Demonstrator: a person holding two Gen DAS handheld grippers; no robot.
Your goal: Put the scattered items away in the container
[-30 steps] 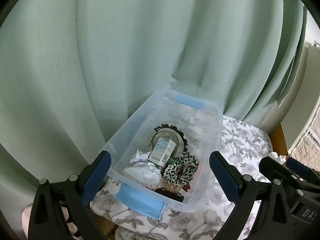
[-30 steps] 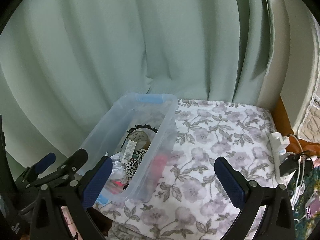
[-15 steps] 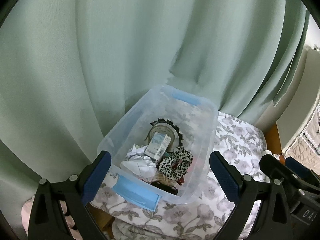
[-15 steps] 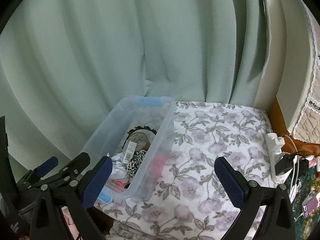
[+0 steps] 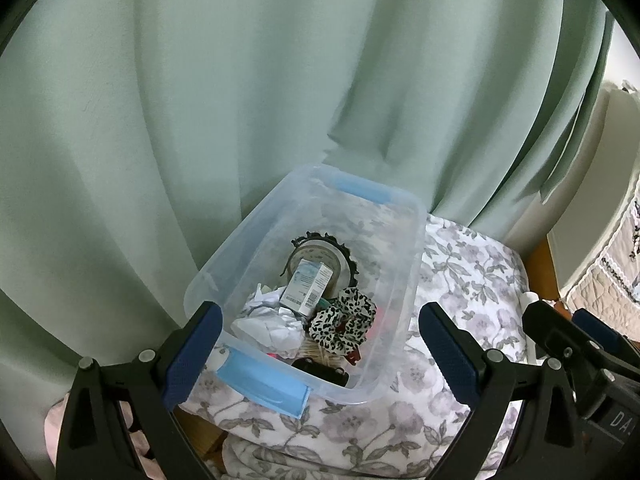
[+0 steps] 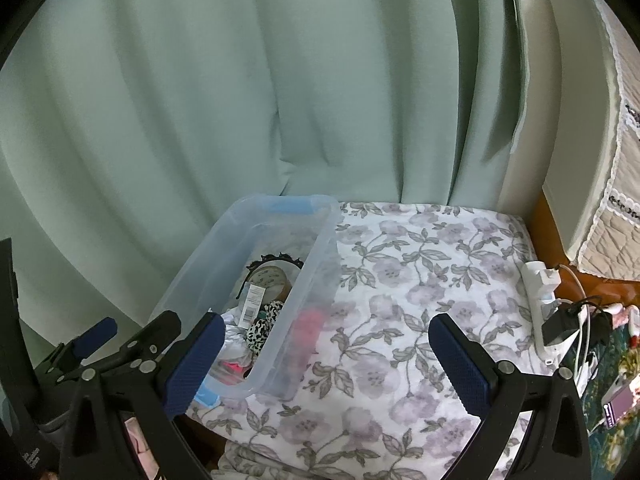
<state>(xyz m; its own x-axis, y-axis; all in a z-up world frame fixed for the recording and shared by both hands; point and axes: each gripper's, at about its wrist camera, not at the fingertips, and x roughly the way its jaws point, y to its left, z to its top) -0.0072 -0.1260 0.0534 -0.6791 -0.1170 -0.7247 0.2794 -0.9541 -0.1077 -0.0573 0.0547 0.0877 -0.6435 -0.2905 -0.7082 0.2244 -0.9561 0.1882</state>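
A clear plastic bin with blue handles stands on a floral cloth. It also shows in the right wrist view. Inside lie a small white box, a leopard-print scrunchie, crumpled white paper, a tape roll and a black hairband. My left gripper is open and empty, held above and in front of the bin. My right gripper is open and empty, above the cloth to the right of the bin.
The floral cloth covers a raised surface beside a green curtain. A white power strip with plugs and cables lies at the right edge. A white cabinet stands at the far right.
Both grippers have drawn back and up from the bin, which looks smaller and farther. Both stay open and empty.
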